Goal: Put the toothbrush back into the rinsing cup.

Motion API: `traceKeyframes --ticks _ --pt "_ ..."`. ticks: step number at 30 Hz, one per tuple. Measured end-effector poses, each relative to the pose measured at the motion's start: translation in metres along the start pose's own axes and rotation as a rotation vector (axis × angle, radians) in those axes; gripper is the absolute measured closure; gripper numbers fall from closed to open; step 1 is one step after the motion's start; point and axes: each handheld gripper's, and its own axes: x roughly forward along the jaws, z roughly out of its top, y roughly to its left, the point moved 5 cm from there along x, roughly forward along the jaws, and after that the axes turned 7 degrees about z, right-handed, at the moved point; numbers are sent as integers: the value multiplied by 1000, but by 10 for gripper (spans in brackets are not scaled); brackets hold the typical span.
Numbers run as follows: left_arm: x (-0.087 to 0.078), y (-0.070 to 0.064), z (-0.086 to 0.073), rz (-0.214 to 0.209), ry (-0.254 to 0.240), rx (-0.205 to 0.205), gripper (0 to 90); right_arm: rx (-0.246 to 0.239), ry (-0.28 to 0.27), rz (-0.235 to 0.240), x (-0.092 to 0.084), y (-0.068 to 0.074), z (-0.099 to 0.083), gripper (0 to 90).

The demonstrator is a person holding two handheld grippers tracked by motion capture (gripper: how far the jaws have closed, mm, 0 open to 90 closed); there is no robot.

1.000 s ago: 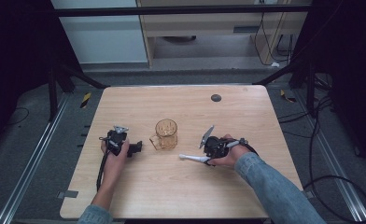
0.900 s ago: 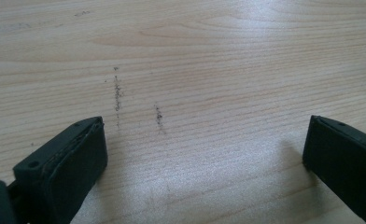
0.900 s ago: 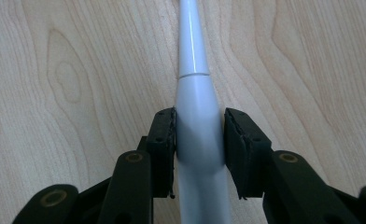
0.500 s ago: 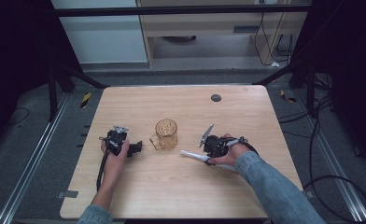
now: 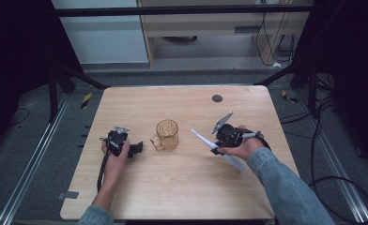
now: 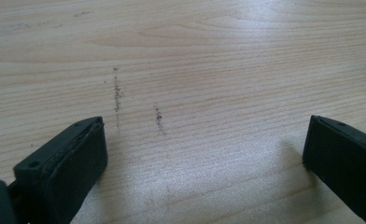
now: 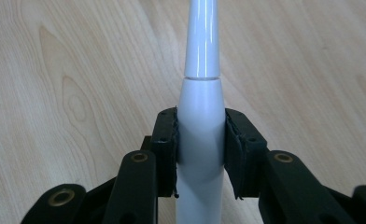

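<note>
Electric toothbrush lifted, glass mug waits

The right gripper [image 5: 216, 146] clenches the white electric toothbrush [image 7: 200, 116] between its fingers, off the counter [image 5: 182, 187]; placing in the mug [image 5: 166, 134] likely remains. Left gripper [image 5: 136, 149] rests released.

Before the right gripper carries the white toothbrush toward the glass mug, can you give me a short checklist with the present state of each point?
1. Right gripper shut on the white toothbrush: ok.
2. Toothbrush lifted off the table: ok, it is tilted up in the high view.
3. Glass mug upright: ok.
4. Mug empty: cannot tell.
5. Left gripper open, holding nothing: ok.
6. Path from toothbrush tip to mug free: ok.
</note>
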Motion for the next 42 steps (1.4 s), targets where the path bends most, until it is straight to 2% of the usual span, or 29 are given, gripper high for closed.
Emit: traceKeyframes --ticks 6,12,16,20,27,34,42 --pt "0 0 0 -1 0 1 0 -1 -25 -16 -12 2 6 671" --pt "1 -2 1 11 1 -7 0 28 -121 -14 -22 -1 17 671" --pt "1 -3 1 10 1 -2 0 70 -176 -36 -23 -8 26 671" --pt "2 -4 2 14 3 -17 0 93 -236 -54 -24 -10 40 671" --pt "2 -6 3 36 8 -35 0 120 -296 -60 -21 -12 60 671" --pt "1 -9 2 55 10 -57 0 166 -358 -112 -31 -12 77 671" --pt "1 -10 2 60 10 -64 0 214 -454 -203 -47 -14 85 671"
